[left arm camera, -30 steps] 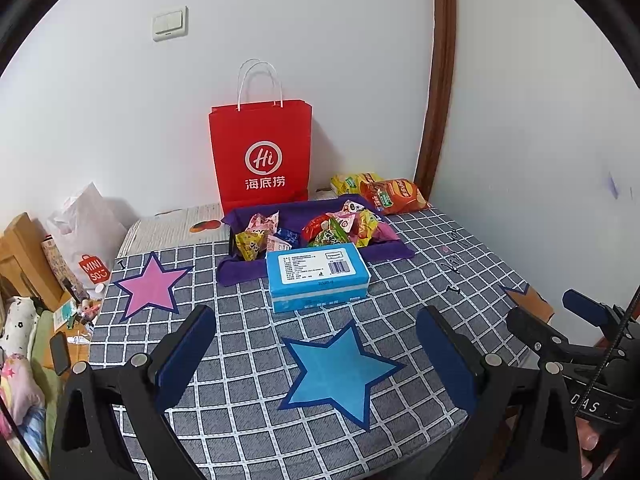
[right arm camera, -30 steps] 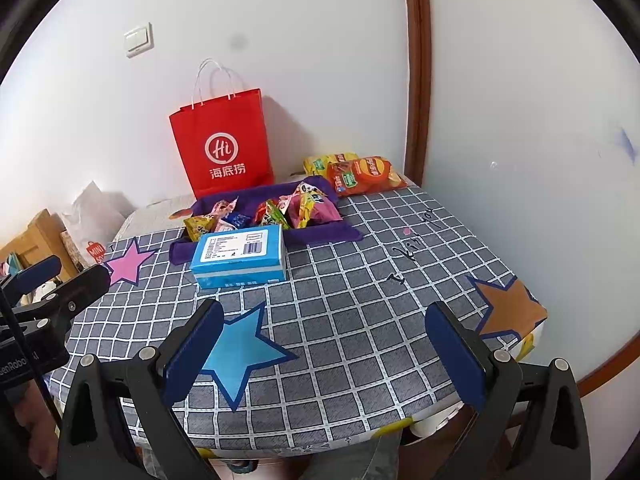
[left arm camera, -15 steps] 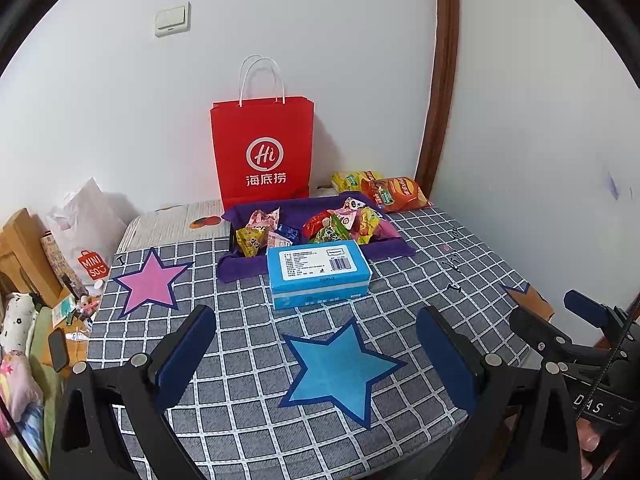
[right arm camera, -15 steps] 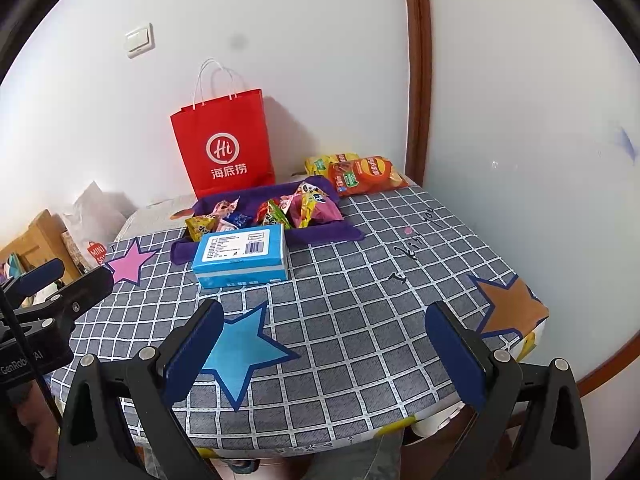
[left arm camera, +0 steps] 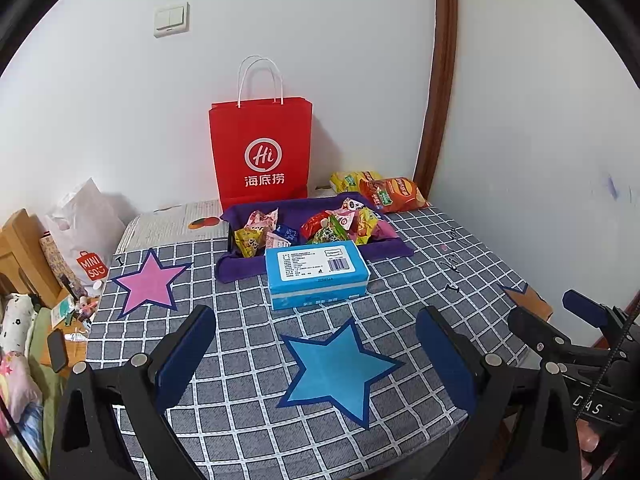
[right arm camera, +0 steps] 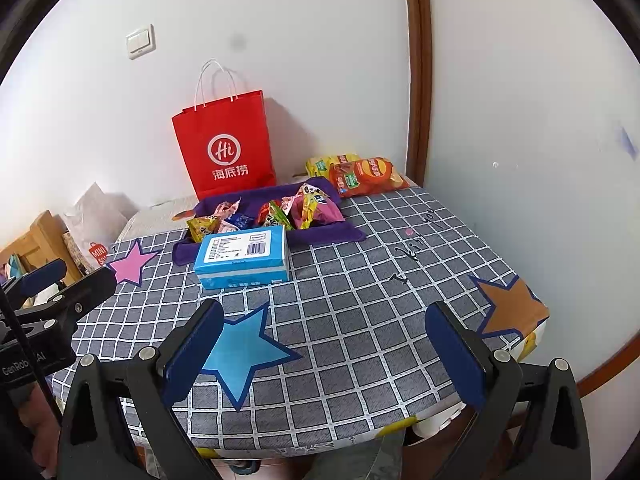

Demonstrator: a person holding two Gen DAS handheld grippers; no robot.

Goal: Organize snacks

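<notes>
Both the left gripper (left arm camera: 316,356) and right gripper (right arm camera: 324,354) hang spread, empty. The purple snack tray (left arm camera: 296,206) lies well ahead, behind the blue box (left arm camera: 316,272).

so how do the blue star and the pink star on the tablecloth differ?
The blue star lies near the table's front edge, between the left gripper's open fingers in its view; the pink star lies farther back on the left. The blue star looks bigger, perhaps only from nearness. Both are flat with dark outlines.

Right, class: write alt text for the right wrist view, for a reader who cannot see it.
An open claw hovers over a grey checked tablecloth with star patches. Behind a blue tissue box sits a purple tray of wrapped snacks, then a red paper bag and crisp packets by the wall.
</notes>
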